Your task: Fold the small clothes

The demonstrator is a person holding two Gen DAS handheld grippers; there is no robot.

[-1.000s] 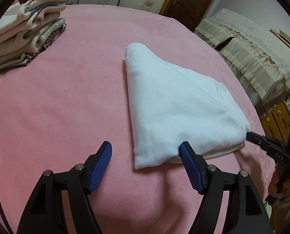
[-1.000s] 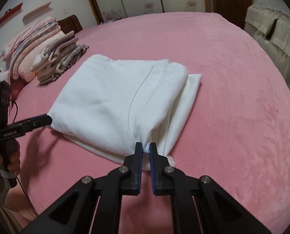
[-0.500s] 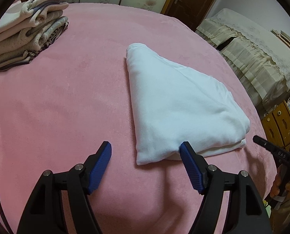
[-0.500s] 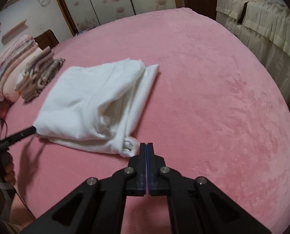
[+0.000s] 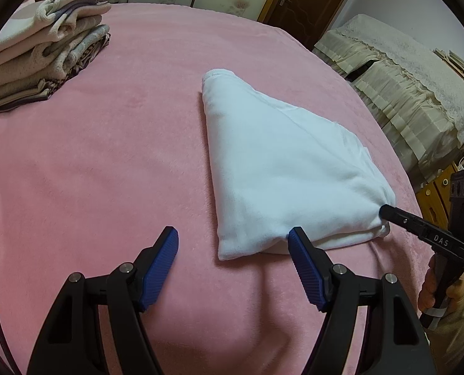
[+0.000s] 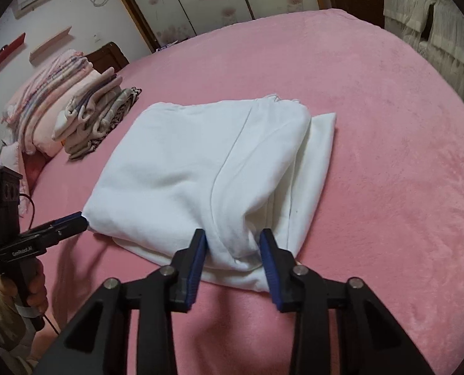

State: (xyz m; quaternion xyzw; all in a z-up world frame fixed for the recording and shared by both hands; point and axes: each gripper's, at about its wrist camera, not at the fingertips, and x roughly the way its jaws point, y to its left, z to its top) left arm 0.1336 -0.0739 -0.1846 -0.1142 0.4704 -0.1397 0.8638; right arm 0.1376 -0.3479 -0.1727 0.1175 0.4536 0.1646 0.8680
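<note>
White garment folded on the pink bed
Left tongs (image 5: 233, 243) gaped wide at the white garment (image 5: 281, 168)'s near corner; right tongs (image 6: 233, 247) sat partly open, straddling its bunched edge; bed (image 6: 388, 125) underneath.

"DAS" on the right tool (image 5: 385, 211), "GenRoboAI" on the left tool (image 6: 78, 220)

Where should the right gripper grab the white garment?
Take the white garment at its near bunched corner, coming in low from the near edge. The layers stack thick there, and the right gripper, open, already straddles that bunch.
</note>
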